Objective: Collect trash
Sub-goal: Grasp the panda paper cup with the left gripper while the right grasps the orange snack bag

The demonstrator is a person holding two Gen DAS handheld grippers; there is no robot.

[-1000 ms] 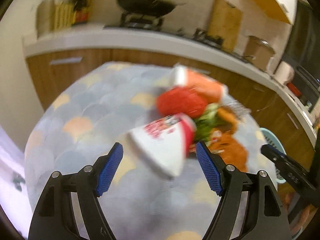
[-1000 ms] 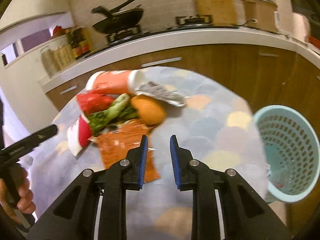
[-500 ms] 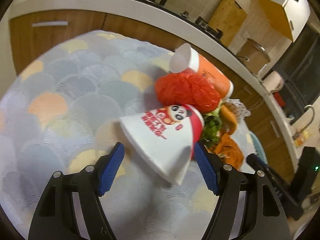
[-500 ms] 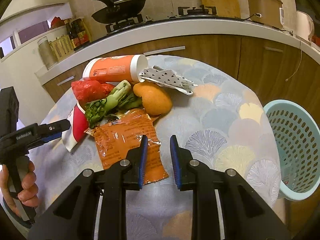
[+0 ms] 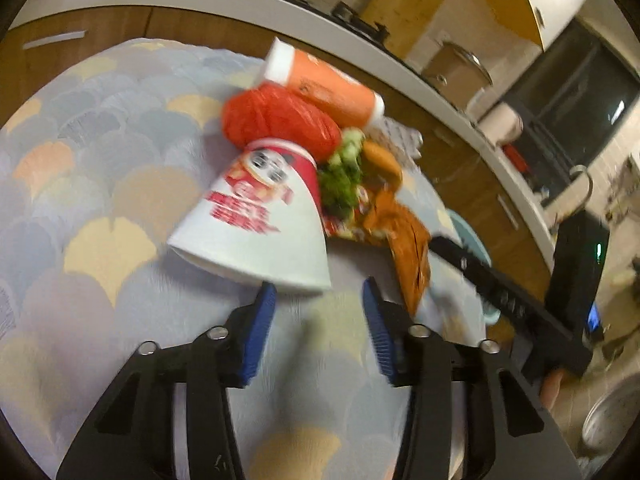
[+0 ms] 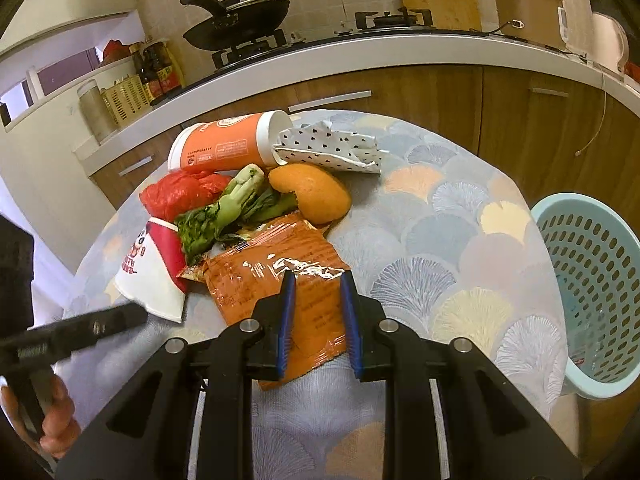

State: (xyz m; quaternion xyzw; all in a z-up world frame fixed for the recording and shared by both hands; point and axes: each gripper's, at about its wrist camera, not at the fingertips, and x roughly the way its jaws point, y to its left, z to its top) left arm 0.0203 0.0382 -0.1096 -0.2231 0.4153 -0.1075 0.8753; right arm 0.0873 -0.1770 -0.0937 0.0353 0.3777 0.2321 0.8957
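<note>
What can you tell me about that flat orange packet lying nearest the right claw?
The orange packet is a flattened, crinkly wrapper that looks like glossy plastic film, with small pale print and a shiny silvery patch near its top edge. It lies flat on the patterned tablecloth, at the near side of the trash pile. Its far end tucks under the leafy greens. The right claw, fingers apart, sits over its near end.

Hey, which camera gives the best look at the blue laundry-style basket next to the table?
The right wrist view: the blue basket shows its rim and perforated wall clearly at the table's right edge. In the left wrist view only a blurred sliver peeks out behind the orange wrapper.
</note>
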